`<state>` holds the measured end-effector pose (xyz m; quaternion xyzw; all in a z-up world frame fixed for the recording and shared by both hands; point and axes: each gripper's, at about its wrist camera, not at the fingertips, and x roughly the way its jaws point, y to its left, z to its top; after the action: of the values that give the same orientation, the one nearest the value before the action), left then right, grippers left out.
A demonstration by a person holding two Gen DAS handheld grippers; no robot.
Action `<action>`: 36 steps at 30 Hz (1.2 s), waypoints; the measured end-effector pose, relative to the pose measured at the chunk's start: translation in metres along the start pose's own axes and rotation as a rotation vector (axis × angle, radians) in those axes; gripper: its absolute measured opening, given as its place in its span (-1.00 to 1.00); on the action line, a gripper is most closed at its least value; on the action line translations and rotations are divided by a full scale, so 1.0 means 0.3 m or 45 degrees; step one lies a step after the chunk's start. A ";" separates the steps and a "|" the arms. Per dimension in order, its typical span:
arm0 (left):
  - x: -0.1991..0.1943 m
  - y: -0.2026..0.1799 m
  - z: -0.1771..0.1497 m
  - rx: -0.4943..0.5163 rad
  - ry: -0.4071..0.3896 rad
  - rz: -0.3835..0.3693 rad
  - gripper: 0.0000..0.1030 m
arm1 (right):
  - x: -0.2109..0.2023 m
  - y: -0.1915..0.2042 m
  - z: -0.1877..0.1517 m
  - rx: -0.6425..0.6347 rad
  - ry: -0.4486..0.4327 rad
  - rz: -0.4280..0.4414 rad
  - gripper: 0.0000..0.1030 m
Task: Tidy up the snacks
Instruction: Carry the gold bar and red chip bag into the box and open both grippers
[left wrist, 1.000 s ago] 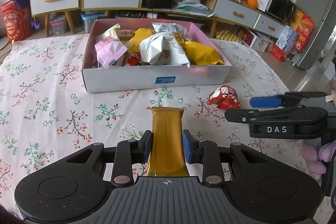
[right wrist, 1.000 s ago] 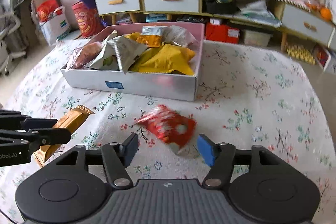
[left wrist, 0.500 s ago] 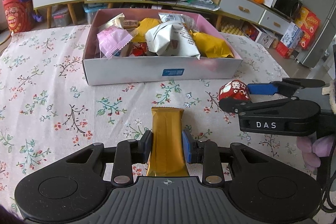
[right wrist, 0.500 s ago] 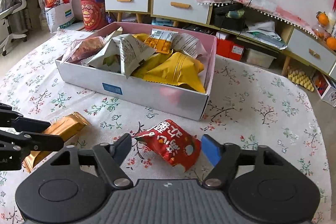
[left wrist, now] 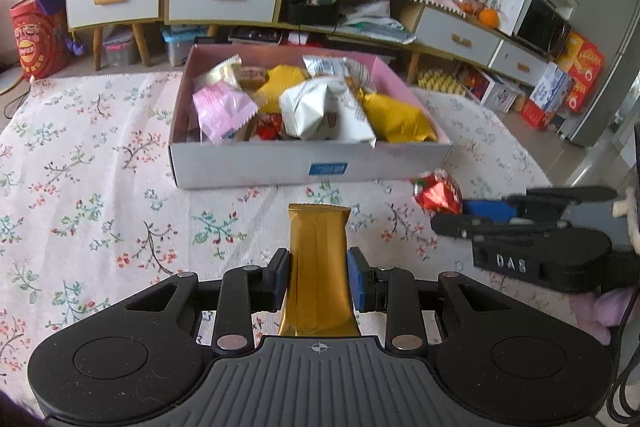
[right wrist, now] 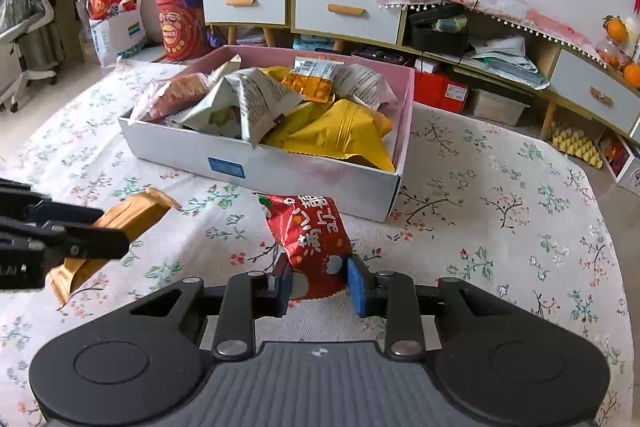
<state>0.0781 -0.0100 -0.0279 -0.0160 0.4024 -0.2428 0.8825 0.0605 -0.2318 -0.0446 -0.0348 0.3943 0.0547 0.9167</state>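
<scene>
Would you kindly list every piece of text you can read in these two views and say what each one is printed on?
"DAS": white letters on the body of the right gripper, seen in the left wrist view.
Large white characters on the red snack packet: visible, but I cannot read them reliably.
Blue label on the box's front wall: too small to read.
Print on the white packets in the box: too blurred.

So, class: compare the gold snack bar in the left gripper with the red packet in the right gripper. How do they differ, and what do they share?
The gold snack bar is plain, long and narrow; the red packet is wider, crinkled and printed with white characters. The bar lies straight between the left gripper pads; the packet sits skewed in the right gripper, whose jaws have just closed on it. Both are gripped and outside the snack box.
</scene>
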 end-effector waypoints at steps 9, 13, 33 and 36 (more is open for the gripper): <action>-0.067 0.007 0.081 -0.134 -0.105 -0.076 -0.46 | -0.085 -0.033 0.039 0.011 -0.058 0.046 -0.78; -0.060 0.014 0.164 -0.123 -0.146 -0.072 -0.46 | -0.091 -0.071 0.106 0.104 -0.102 0.075 -0.78; 0.311 0.171 0.462 -0.232 -0.159 0.062 -0.46 | 0.155 -0.236 0.302 0.401 -0.163 0.155 -0.75; 0.352 0.172 0.468 -0.243 -0.143 0.080 -0.46 | 0.178 -0.246 0.304 0.408 -0.157 0.149 -0.73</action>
<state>0.2592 -0.0347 -0.0188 -0.1010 0.3739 -0.1742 0.9053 0.1719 -0.2914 -0.0193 0.1384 0.3424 0.0465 0.9282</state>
